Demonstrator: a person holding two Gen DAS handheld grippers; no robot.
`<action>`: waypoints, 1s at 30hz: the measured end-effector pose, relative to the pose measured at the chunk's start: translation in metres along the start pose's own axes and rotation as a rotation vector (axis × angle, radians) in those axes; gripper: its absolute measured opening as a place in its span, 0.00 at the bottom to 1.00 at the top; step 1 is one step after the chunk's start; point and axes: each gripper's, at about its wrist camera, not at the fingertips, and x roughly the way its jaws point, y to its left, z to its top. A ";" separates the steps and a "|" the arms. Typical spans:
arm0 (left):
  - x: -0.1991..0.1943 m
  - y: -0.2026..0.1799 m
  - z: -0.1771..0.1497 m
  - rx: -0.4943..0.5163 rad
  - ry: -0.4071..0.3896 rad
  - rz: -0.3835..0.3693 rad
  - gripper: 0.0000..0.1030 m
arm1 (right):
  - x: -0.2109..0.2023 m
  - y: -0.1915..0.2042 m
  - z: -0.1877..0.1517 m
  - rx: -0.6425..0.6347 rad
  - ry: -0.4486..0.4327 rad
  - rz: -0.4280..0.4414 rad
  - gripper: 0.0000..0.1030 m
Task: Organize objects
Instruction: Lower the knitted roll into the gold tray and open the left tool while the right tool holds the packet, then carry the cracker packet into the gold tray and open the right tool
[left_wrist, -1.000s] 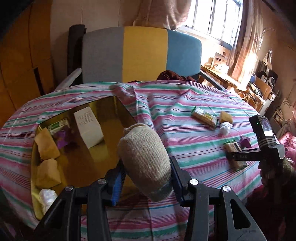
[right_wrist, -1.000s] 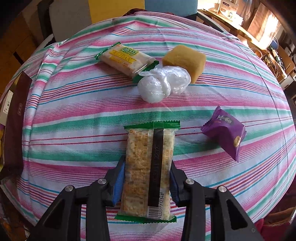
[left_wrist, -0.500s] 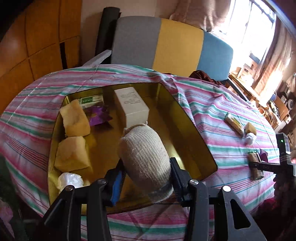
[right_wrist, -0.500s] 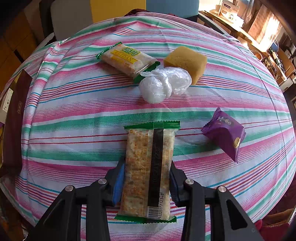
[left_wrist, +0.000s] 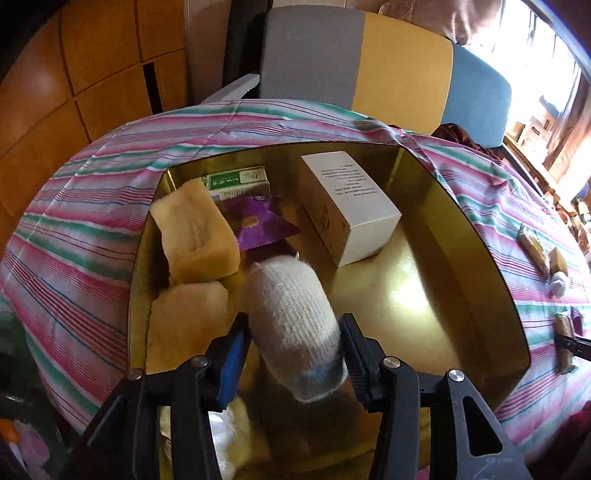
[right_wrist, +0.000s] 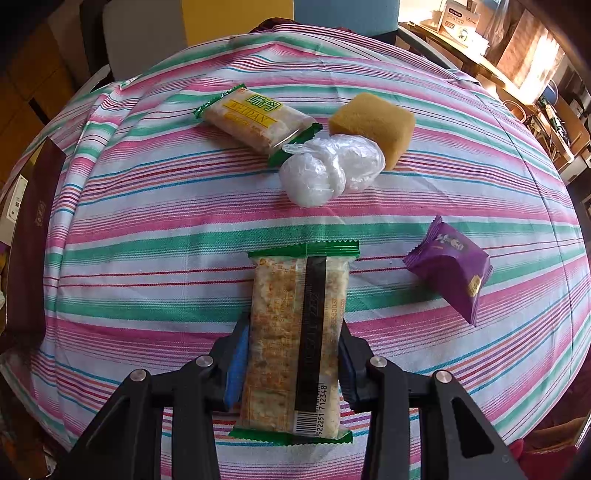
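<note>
My left gripper (left_wrist: 291, 339) is shut on a beige knitted roll (left_wrist: 293, 314) and holds it above the gold-lined box (left_wrist: 476, 236). The box holds two yellow sponges (left_wrist: 195, 232), a purple packet (left_wrist: 258, 225), a green-labelled pack (left_wrist: 236, 181) and a white carton (left_wrist: 351, 206). My right gripper (right_wrist: 290, 354) is shut on a cracker packet (right_wrist: 299, 332) with green ends, over the striped tablecloth (right_wrist: 147, 221). Ahead of it lie a second cracker packet (right_wrist: 255, 118), a yellow sponge (right_wrist: 373, 122), a crumpled clear plastic bag (right_wrist: 328, 170) and a purple snack packet (right_wrist: 450, 262).
A grey, yellow and blue chair (left_wrist: 369, 62) stands behind the table. The box's dark outer wall (right_wrist: 29, 251) shows at the left edge of the right wrist view. A cluttered desk (right_wrist: 517, 74) stands at the far right by the window.
My left gripper has carried the knitted roll leftward and forward, from over the tablecloth to over the inside of the box. My right gripper and its cracker packet have barely moved.
</note>
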 end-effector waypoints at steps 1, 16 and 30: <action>-0.001 0.001 0.001 0.012 -0.019 0.025 0.54 | 0.000 0.000 0.000 0.000 0.000 -0.001 0.40; -0.045 0.010 -0.018 -0.054 -0.136 0.105 0.58 | 0.000 0.004 0.003 -0.020 -0.007 -0.012 0.38; -0.074 -0.005 -0.031 -0.055 -0.174 0.041 0.61 | -0.013 0.026 0.001 -0.080 -0.026 0.075 0.38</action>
